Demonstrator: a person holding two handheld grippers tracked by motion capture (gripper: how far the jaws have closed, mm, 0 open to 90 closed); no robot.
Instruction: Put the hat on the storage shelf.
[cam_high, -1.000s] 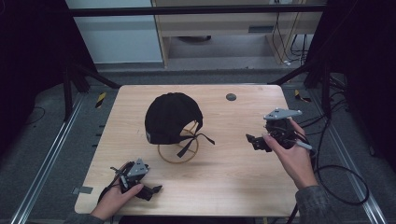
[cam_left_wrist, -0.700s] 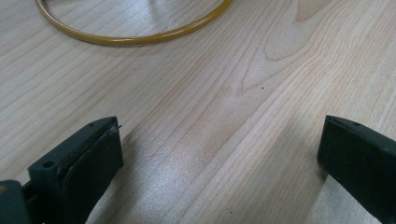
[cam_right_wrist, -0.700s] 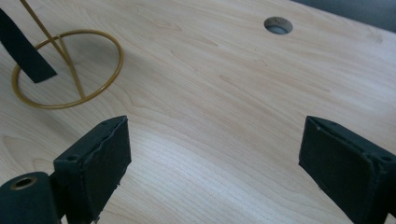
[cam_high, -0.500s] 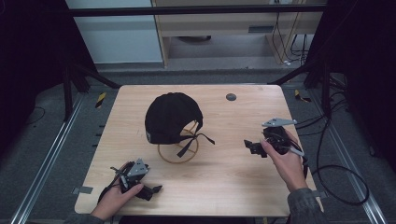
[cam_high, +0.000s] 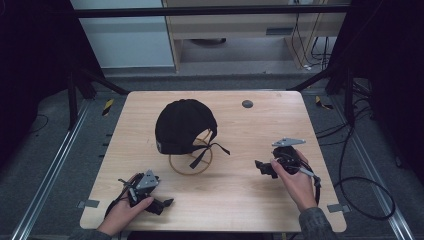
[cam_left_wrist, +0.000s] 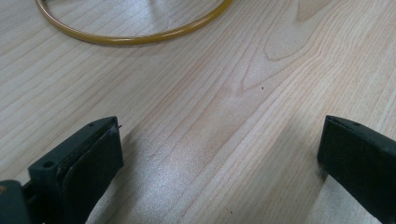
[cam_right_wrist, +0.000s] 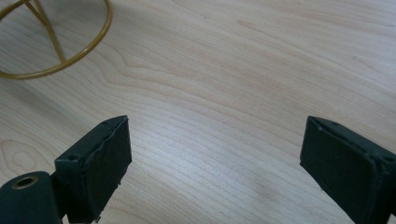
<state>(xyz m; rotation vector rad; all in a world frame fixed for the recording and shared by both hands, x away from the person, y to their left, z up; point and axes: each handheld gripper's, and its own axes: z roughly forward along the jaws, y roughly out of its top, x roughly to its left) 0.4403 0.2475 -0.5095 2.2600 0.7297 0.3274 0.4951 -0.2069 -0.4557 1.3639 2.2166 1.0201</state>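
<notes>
Black jaws, 2 of them, stand spread wide on the left gripper (cam_left_wrist: 219, 154), with bare pale wood grain between the pads and nothing held. Just ahead of them, in the left gripper view, curves the thin golden wire ring (cam_left_wrist: 135, 35) that forms the foot of the cap stand, lying flat on the board. Over to the right gripper (cam_right_wrist: 215, 158): same story, jaws parted wide, nothing between them but wood, and that golden ring sits off at the upper left of its view with a slim strut rising from it.

From the high view, the left gripper (cam_high: 162, 204) rests low at the near left edge of the light wooden table (cam_high: 260, 200), a hand wrapped round its body. The right gripper (cam_high: 261, 166) hangs at the right, jaws pointing left towards the stand, grey 3-cornered plate on top, cable trailing off the table's right side.

Between them, a little farther back, the black baseball cap (cam_high: 182, 125) sits on the golden stand, its straps dangling over the ring. Both grippers are well apart from it. A small dark round disc (cam_high: 247, 104) lies near the far edge.
</notes>
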